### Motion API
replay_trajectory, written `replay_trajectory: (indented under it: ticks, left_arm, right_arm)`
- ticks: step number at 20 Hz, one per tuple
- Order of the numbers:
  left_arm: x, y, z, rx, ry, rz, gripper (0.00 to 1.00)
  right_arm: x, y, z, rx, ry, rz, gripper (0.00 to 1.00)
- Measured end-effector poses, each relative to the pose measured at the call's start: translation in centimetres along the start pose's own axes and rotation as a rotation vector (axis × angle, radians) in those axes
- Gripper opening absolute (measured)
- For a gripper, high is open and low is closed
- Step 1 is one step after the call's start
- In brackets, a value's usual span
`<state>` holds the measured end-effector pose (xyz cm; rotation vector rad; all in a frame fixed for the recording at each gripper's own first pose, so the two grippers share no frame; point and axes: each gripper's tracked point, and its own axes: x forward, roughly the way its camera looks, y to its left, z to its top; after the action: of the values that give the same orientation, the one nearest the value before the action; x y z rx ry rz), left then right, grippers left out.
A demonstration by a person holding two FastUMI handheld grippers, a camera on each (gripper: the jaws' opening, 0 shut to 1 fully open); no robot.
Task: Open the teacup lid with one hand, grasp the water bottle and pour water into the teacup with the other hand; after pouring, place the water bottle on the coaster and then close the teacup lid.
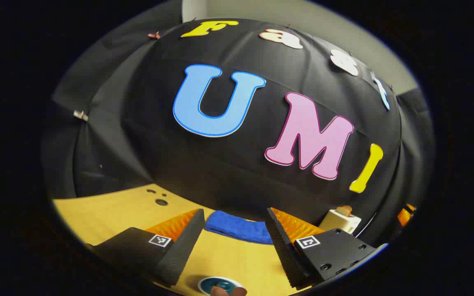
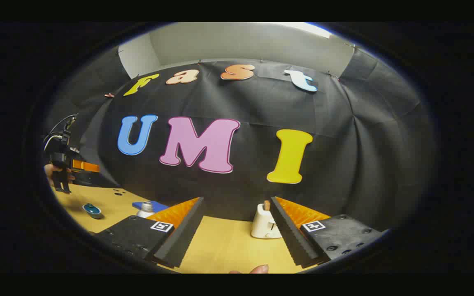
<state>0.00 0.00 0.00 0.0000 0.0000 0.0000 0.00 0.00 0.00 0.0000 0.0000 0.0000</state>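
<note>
Fingertip of the person [image 1: 228, 291] shows at the bottom edge of the left gripper view, just by a teal dish, probably the coaster [image 1: 219, 284], on the table [image 1: 109, 213]. Left tool [image 1: 233, 242] and right tool [image 2: 237, 234] both stand apart, empty. Teacup [image 2: 265, 222] sits lidded ahead of the right tool; bottle [image 2: 145, 209] beside a blue cloth [image 1: 237, 226]. Judged: nothing begun; lid, pour, placing all remain. No obstruction seen.
</note>
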Motion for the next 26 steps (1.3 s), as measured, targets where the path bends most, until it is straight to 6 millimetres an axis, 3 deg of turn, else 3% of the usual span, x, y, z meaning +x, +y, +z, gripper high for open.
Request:
replay_trajectory:
  ticks: [3,15,21,26]
  left_arm:
    - [-1.5,-0.4,-0.7,0.091,0.002,-0.024,0.94]
    - [-5.5,0.0,-5.0,0.139,0.063,-0.081,0.94]
    - [-6.2,0.0,-9.2,0.141,0.166,-0.118,0.94]
    - [-5.9,-1.4,-11.7,0.165,0.221,-0.165,0.94]
  right_arm:
    - [-0.4,2.0,-2.1,0.014,0.057,0.049,0.98]
    - [0.9,11.5,-4.3,0.079,0.095,0.229,0.98]
    - [1.2,14.6,-6.2,0.115,0.124,0.269,0.98]
    - [1.5,15.4,-7.1,0.131,0.129,0.277,0.98]
